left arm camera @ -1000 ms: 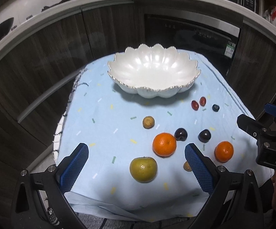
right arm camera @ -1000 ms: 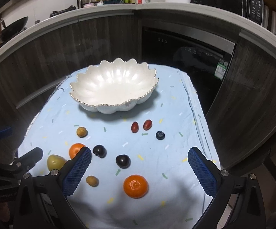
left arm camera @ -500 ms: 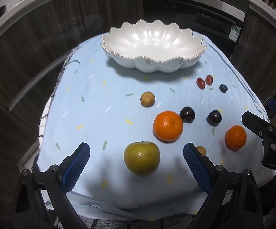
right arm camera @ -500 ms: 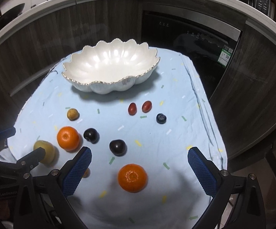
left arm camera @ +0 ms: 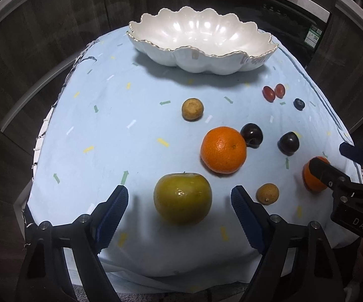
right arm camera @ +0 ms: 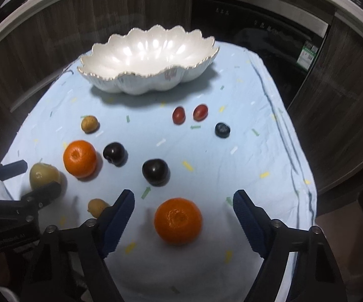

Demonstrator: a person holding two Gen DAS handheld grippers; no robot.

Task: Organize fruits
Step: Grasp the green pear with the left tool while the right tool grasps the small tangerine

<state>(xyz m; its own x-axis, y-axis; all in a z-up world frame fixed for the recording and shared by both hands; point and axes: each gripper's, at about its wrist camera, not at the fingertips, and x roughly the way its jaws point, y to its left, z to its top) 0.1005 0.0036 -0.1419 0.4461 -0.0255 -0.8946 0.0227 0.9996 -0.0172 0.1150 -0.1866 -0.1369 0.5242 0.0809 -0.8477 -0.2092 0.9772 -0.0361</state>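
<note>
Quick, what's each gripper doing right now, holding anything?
Left gripper: closing around the green fruit, not touching yet.
Right gripper: closing around the near orange, not touching yet.

At the right edge of the left wrist view, white letters "DAS" stand on the black plastic body of the other gripper. A green-and-white sticker on the dark oven front, upper right, is too small to read.

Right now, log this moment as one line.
left tool: closing around green fruit, not touching | right tool: closing around orange, not touching | bowl: empty
</note>
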